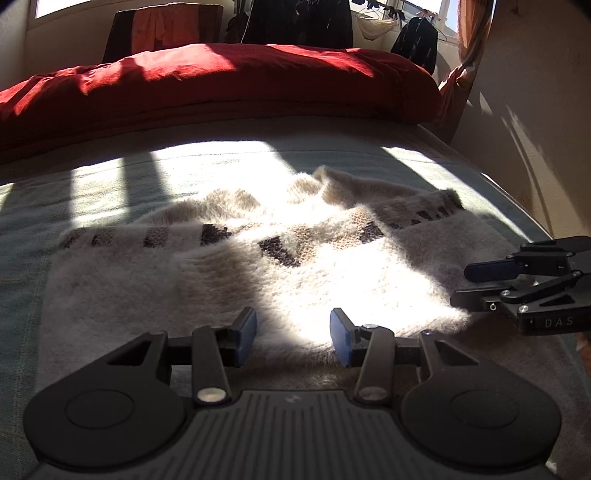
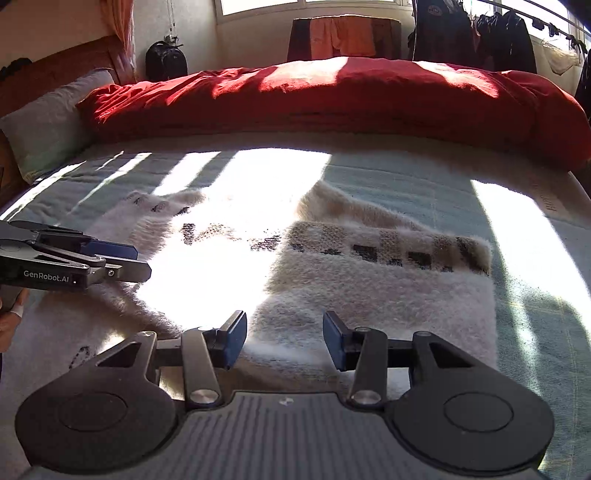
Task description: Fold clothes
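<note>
On bed (image 2: 524, 206), fuzzy cream sweater (image 2: 369, 295)

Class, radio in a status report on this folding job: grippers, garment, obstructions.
Left gripper open, empty. Right gripper open, empty. Fuzzy cream sweater on the bed, sleeves folded in. Red duvet behind, clear of the work.

Sunlight burns out the middle of the fuzzy cream sweater (image 2: 369, 291) — its dark pattern band dissolves into white towards nine o'clock. The near hem is hidden behind the right gripper (image 2: 284, 341) body at six o'clock. The left gripper (image 2: 122, 262) enters at nine o'clock, its handle cut by the frame edge; only part of a hand (image 2: 9, 321) shows below it. Hanging garments (image 1: 299, 22) at twelve o'clock are cropped by the top edge — too dark to identify.
</note>
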A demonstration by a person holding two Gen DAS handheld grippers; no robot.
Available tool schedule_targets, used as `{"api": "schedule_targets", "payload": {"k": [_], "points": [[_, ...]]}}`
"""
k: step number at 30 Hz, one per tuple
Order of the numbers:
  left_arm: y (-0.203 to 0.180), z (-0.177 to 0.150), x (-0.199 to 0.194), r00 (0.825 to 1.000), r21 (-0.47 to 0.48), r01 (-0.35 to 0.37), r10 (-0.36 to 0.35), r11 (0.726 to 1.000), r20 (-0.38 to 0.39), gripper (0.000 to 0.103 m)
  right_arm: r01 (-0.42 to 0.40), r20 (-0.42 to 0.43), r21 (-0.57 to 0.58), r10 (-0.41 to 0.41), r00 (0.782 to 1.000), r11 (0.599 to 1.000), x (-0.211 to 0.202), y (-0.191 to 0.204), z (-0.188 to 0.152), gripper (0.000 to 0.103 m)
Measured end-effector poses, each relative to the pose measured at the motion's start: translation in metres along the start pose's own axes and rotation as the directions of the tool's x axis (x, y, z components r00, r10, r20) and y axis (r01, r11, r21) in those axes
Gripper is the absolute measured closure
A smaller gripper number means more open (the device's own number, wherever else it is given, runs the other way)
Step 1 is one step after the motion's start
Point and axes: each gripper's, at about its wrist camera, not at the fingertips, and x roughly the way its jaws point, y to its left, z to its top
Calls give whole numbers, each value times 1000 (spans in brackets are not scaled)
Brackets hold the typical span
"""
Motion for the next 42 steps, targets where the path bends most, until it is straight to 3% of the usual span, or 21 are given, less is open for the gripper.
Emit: {"api": "schedule_targets", "payload": {"k": [3, 6, 9, 12, 14, 18, 22, 27, 30, 32, 37, 42], "points": [[7, 1, -5, 1000, -41, 20, -19, 999, 11, 57, -2, -18, 12, 2, 1000, 1000, 1, -1, -6, 49], [8, 2, -15, 999, -23, 9, -8, 1000, 44, 57, -55, 35, 134, 51, 998, 989, -21, -25, -1, 48], [12, -1, -9, 1000, -27, -12, 13, 1000, 17, 55, -27, 82, 276, 4, 997, 961, -34, -61, -2, 46], [16, -4, -1, 1000, -50, -13, 14, 999, 17, 54, -2, 11, 399, -3, 1000, 917, -26, -95, -15, 44], [15, 0, -3, 1000, -62, -23, 23, 998, 8, 54, -27, 25, 425, 18, 1000, 905, -25, -102, -23, 44], [9, 5, -25, 998, -43, -67, 66, 997, -12, 54, -17, 37, 433, 1, 999, 901, -55, -95, -17, 41], [10, 8, -64, 996, -42, -83, 81, 996, -42, 54, 13, 18, 386, -22, 1000, 922, -94, -80, -8, 40], [8, 10, -121, 993, -41, -80, 76, 996, -95, 46, 54, 4, 332, -59, 998, 942, -152, -53, 3, 33], [7, 8, -155, 992, -53, -61, 55, 997, -112, 39, 31, 5, 330, -35, 999, 944, -177, -36, 5, 26], [7, 1, -168, 994, -73, -40, 33, 997, -101, 26, 3, 11, 337, -7, 1000, 941, -184, -27, 2, 23], [-3, -46, -156, 995, -66, -35, 29, 997, -94, 24, 57, -55, 282, -44, 998, 958, -161, 3, -26, 20], [-18, -82, -121, 995, -4, -87, 86, 996, -51, 24, 205, -69, 130, -197, 978, 970, -115, 34, -66, 20]]}}
